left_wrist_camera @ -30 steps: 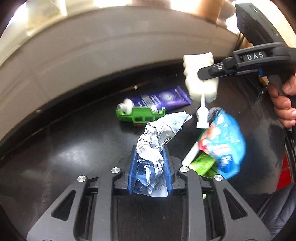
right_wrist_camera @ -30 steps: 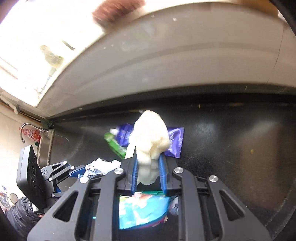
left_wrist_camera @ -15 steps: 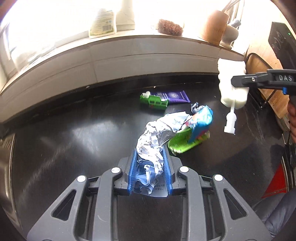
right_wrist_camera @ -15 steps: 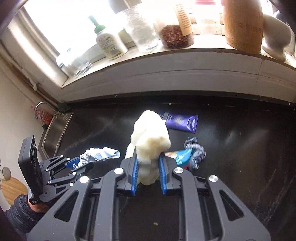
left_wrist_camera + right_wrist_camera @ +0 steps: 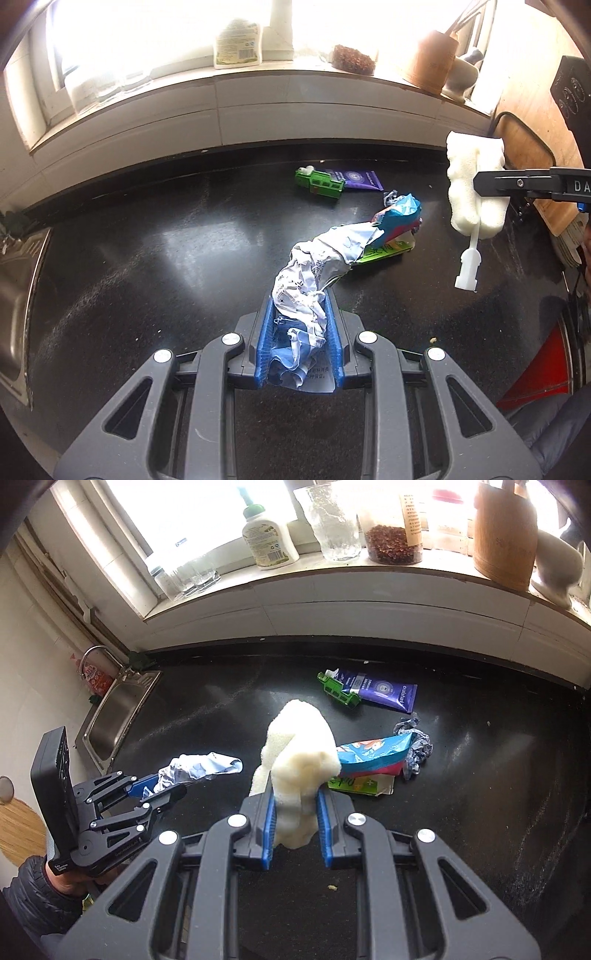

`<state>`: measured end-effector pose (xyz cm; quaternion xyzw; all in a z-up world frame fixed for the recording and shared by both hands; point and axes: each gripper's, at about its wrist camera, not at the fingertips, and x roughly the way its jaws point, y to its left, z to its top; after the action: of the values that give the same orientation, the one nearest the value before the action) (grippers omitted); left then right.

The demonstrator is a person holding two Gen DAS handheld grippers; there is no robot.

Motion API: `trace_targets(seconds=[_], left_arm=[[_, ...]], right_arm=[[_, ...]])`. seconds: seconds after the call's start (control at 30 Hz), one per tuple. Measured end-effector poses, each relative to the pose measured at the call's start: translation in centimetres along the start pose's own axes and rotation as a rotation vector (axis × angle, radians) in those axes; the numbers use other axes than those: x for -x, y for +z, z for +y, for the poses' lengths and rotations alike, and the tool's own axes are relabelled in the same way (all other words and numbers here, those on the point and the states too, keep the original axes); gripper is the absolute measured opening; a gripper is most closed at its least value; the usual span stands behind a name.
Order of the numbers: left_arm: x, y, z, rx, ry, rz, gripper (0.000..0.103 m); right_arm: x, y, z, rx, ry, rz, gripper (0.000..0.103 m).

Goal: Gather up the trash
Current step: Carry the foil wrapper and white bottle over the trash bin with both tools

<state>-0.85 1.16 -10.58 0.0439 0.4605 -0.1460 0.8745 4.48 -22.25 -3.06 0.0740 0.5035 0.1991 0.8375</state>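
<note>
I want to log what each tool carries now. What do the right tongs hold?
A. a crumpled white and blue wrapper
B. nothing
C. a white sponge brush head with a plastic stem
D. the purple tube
C: the right tongs are closed on the white sponge brush head, lifted above the black counter; its plastic stem shows in the left wrist view, while the crumpled wrapper sits in the left tongs.

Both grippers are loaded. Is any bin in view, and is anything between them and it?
No bin shows in either view, so the path cannot be judged. Left gripper holds a crumpled wrapper; right gripper holds a sponge.
</note>
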Motion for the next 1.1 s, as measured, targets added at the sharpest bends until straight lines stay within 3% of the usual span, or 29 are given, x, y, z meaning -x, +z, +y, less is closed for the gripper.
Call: trace_targets(seconds=[0.27, 0.53, 0.7, 0.87, 1.1], left_arm=[[4.0, -3.6, 4.5, 0.134, 0.115, -0.034, 0.026], [11.4, -12.3, 12.1, 0.411, 0.367, -0.025, 0.025], [15.9, -19.6, 15.7, 0.619, 0.506, -0.002, 0.026], [18.5, -27.9, 17.8, 0.81, 0.577, 0.057, 0.026], [18.4, -36.3, 20.6, 0.965, 0.62, 0.125, 0.026]], right_arm=[[-2.2, 0.1, 6.9, 0.145, 0.059, 0.036, 0.02], [-7.3, -2.4, 20.5, 0.406, 0.209, 0.135, 0.02], [-11.0, -6.6, 30.5, 0.587, 0.332, 0.242, 0.02], [-13.8, -11.7, 39.3, 0.745, 0.438, 0.351, 0.02], [-18.6, -18.4, 47.7, 0.898, 0.454, 0.451, 0.02]])
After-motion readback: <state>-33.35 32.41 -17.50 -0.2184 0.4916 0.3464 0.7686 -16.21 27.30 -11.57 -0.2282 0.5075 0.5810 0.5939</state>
